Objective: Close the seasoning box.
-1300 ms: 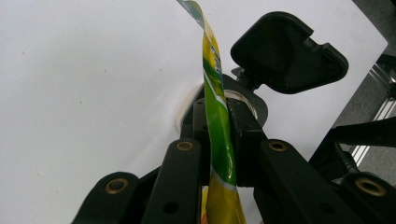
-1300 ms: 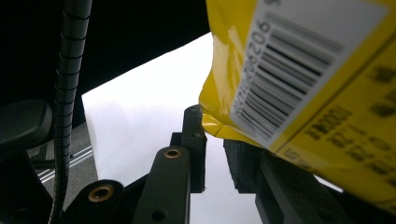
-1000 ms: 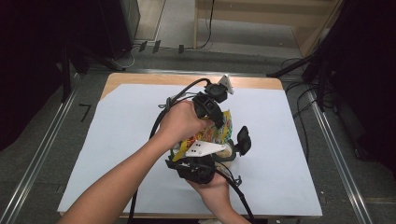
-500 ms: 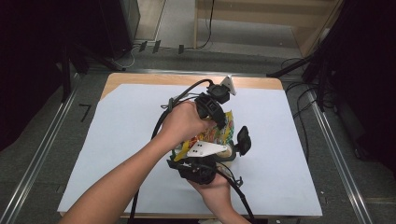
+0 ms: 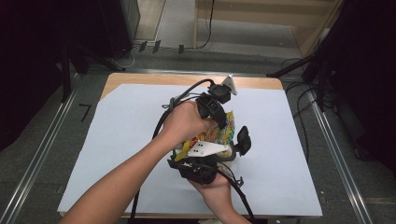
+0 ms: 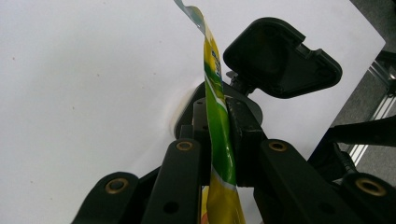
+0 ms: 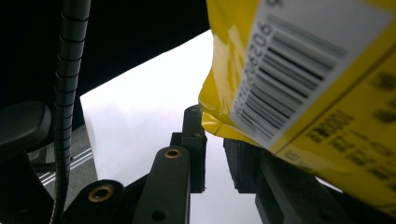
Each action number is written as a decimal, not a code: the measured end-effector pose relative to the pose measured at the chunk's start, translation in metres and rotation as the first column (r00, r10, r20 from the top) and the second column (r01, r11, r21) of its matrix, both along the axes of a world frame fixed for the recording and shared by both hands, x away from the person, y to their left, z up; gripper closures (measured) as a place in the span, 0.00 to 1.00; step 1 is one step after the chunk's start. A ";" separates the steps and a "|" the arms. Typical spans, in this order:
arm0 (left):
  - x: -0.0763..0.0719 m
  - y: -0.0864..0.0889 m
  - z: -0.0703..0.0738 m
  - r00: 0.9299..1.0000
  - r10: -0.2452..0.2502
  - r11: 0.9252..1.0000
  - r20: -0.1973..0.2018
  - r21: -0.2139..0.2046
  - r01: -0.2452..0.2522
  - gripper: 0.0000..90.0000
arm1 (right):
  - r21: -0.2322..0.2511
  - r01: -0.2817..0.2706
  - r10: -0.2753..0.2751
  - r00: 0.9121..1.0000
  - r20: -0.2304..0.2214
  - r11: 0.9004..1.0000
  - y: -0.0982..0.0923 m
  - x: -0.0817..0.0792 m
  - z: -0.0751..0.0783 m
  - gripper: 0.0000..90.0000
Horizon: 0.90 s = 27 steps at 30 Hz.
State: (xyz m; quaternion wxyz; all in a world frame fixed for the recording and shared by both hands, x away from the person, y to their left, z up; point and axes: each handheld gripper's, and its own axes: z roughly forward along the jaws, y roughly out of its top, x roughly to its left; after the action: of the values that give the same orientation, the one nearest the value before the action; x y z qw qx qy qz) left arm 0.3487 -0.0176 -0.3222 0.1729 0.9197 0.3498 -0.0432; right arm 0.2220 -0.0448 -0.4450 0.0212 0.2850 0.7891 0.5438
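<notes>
A yellow and green snack packet hangs above the middle of the table between my two grippers. My left gripper comes at it from above. In the left gripper view its jaws are shut on the packet's thin edge. My right gripper is held in the hand below the packet. In the right gripper view the barcode side of the packet lies over the right jaw and its corner sits between the jaw tips, which stay narrowly apart.
White paper covers the wooden table. Black cables trail from both grippers over the forearm. Metal rails run along both table sides, with dark stands and floor cables beyond.
</notes>
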 end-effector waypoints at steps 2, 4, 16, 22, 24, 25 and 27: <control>0.000 0.000 0.000 1.000 0.002 1.000 0.000 -0.001 -0.002 0.93 | -0.002 -0.001 0.001 1.000 0.001 1.000 0.000 0.000 0.000 0.88; 0.000 0.000 0.000 1.000 0.002 1.000 0.001 -0.004 -0.002 0.93 | -0.005 -0.001 0.001 1.000 0.005 1.000 0.000 0.000 0.000 0.89; -0.001 0.005 0.002 1.000 0.009 1.000 0.004 -0.009 -0.009 0.93 | -0.008 -0.009 0.010 1.000 0.016 1.000 0.002 0.000 0.001 0.89; 0.000 0.007 0.003 1.000 0.010 1.000 0.008 -0.013 -0.009 0.93 | -0.002 -0.017 0.017 1.000 0.021 1.000 0.004 0.002 0.001 0.89; 0.000 0.008 0.003 1.000 0.010 1.000 0.005 -0.011 -0.010 0.93 | -0.002 -0.018 0.018 1.000 0.020 1.000 0.005 0.002 0.001 0.89; 0.001 0.009 0.002 1.000 0.011 1.000 0.001 -0.012 -0.011 0.93 | -0.005 -0.020 0.020 1.000 0.015 1.000 0.005 0.002 0.000 0.89; 0.001 0.010 0.001 1.000 0.015 1.000 0.003 -0.017 -0.015 0.93 | -0.006 -0.022 0.022 1.000 0.015 1.000 0.006 0.002 0.000 0.89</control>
State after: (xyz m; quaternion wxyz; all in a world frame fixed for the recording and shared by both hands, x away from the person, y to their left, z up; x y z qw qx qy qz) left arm 0.3494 -0.0074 -0.3207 0.1815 0.9157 0.3559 -0.0435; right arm 0.2244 -0.0388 -0.4451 0.0222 0.2721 0.7935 0.5438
